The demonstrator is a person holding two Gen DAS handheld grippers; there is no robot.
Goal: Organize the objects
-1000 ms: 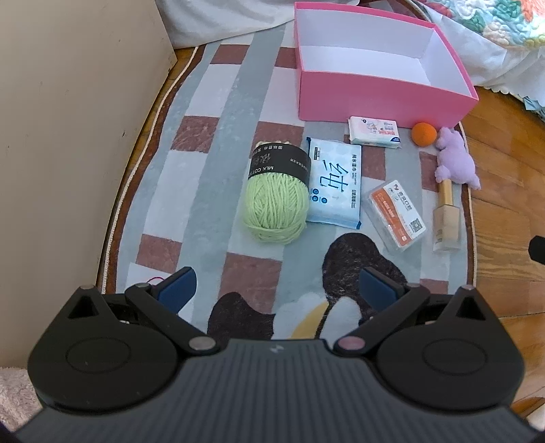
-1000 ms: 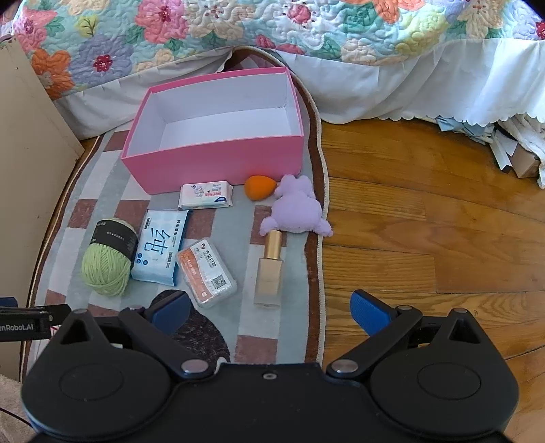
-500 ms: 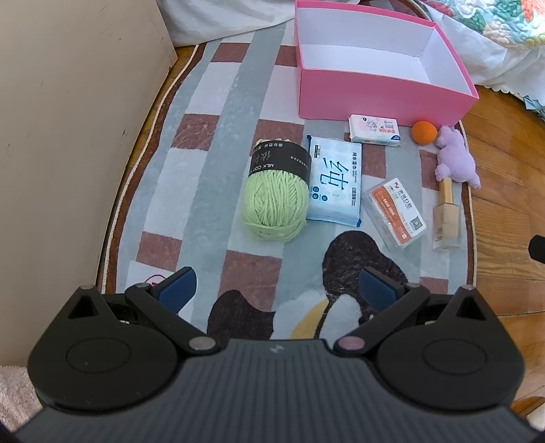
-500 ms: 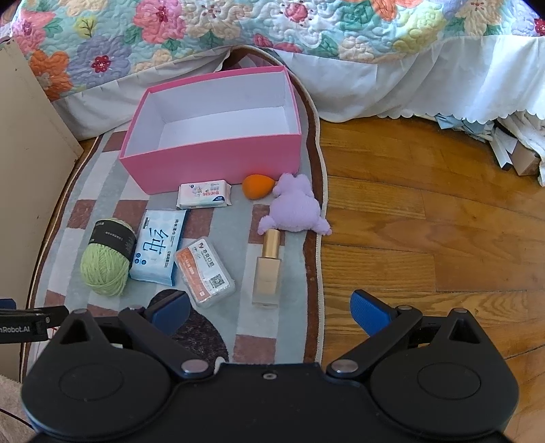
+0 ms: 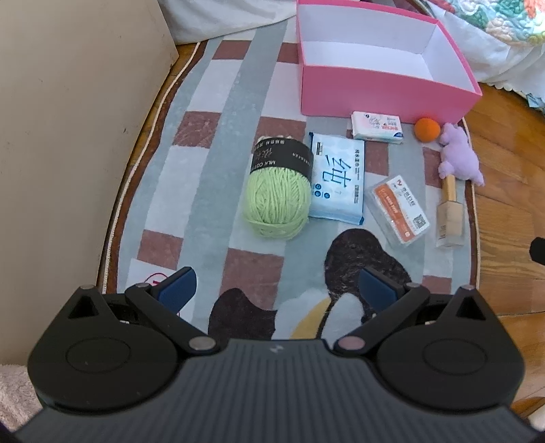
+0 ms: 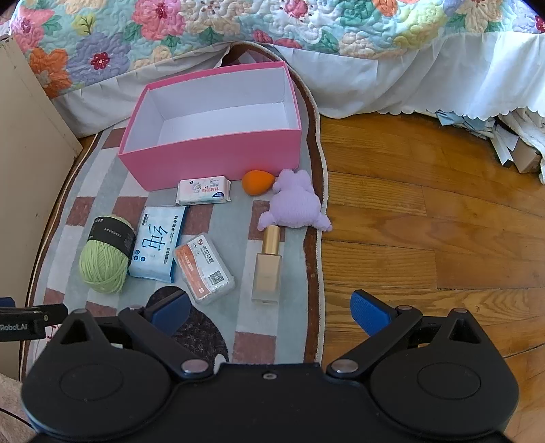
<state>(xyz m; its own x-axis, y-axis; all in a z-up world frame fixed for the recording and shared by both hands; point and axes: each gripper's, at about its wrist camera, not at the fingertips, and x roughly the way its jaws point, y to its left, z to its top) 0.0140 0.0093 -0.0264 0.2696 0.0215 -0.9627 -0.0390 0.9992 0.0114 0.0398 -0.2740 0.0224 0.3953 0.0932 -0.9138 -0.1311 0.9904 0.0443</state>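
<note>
An empty pink box (image 5: 381, 87) (image 6: 218, 153) stands at the far end of the rug. In front of it lie a green yarn ball (image 5: 277, 196) (image 6: 104, 259), a blue tissue pack (image 5: 337, 179) (image 6: 158, 243), a small white pack (image 5: 376, 126) (image 6: 202, 191), an orange-labelled clear case (image 5: 398, 209) (image 6: 204, 269), an orange sponge (image 5: 426, 129) (image 6: 257, 182), a purple plush (image 5: 458, 155) (image 6: 294, 204) and a gold-capped bottle (image 5: 449, 213) (image 6: 267, 264). My left gripper (image 5: 277, 288) is open, short of the yarn. My right gripper (image 6: 269, 311) is open, short of the bottle.
A beige cabinet side (image 5: 68, 136) (image 6: 24, 191) borders the rug (image 5: 211, 136) on the left. A bed with a floral quilt (image 6: 238, 27) and white skirt (image 6: 425, 81) runs along the back. Wooden floor (image 6: 425, 221) lies to the right, with papers (image 6: 511, 143) under the bed.
Both views have shifted only slightly; the right view's objects sit a little lower left. Nothing on the rug has moved and both grippers stay open.
</note>
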